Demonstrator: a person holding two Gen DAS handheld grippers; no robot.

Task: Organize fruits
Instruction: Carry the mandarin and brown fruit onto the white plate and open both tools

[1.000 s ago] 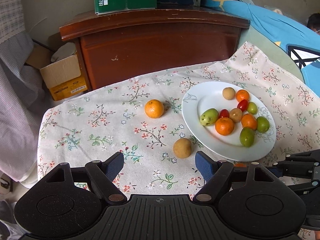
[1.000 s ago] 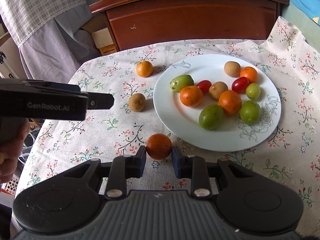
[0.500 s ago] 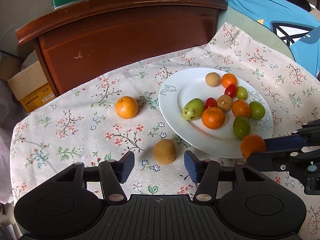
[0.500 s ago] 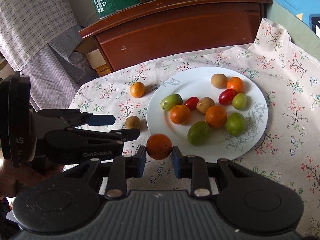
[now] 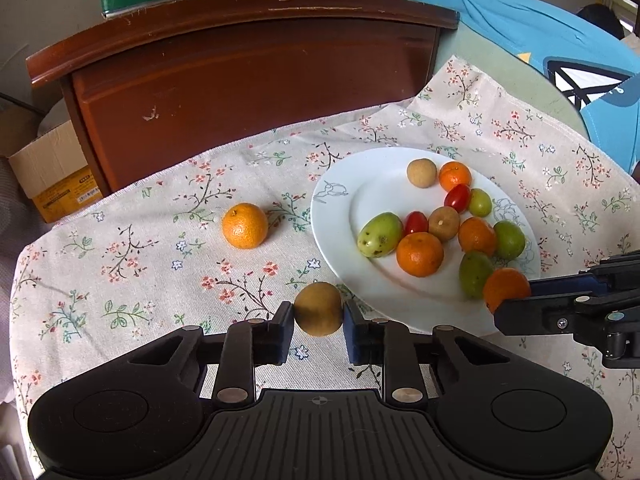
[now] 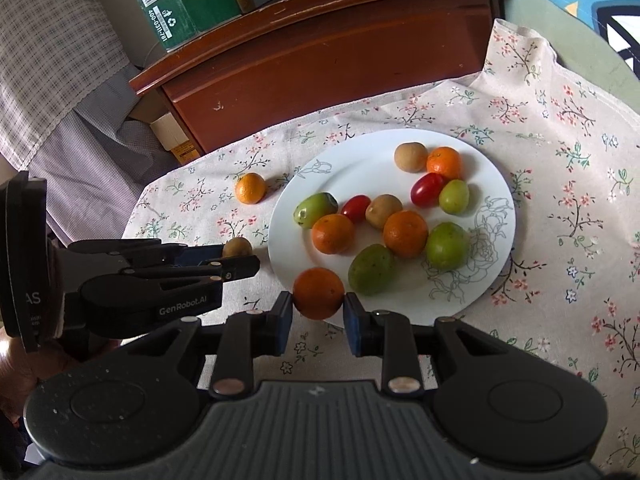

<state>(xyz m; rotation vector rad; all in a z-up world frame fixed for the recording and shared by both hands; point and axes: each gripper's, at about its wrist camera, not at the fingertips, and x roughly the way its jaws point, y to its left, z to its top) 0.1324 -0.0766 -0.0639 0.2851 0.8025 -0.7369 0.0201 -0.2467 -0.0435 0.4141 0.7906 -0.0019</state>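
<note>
- While its blue pads are pressing on both sides of a brown round fruit, the left gripper is sitting low over the floral tablecloth, its jaws having just been closing onto that fruit.
- The brown fruit is lying just beside the near-left rim of the white plate.
- The right gripper is clamping a small orange between its pads, holding it at the near edge of the plate.
- In the left wrist view, this held orange is showing at the plate's near-right side, next to a green fruit.
- The plate is carrying a cluster of oranges, green fruits, two red tomatoes and two brown fruits.
- One loose orange is sitting on the cloth, left of the plate and apart from it.
- A wooden cabinet is standing behind the table.
</note>
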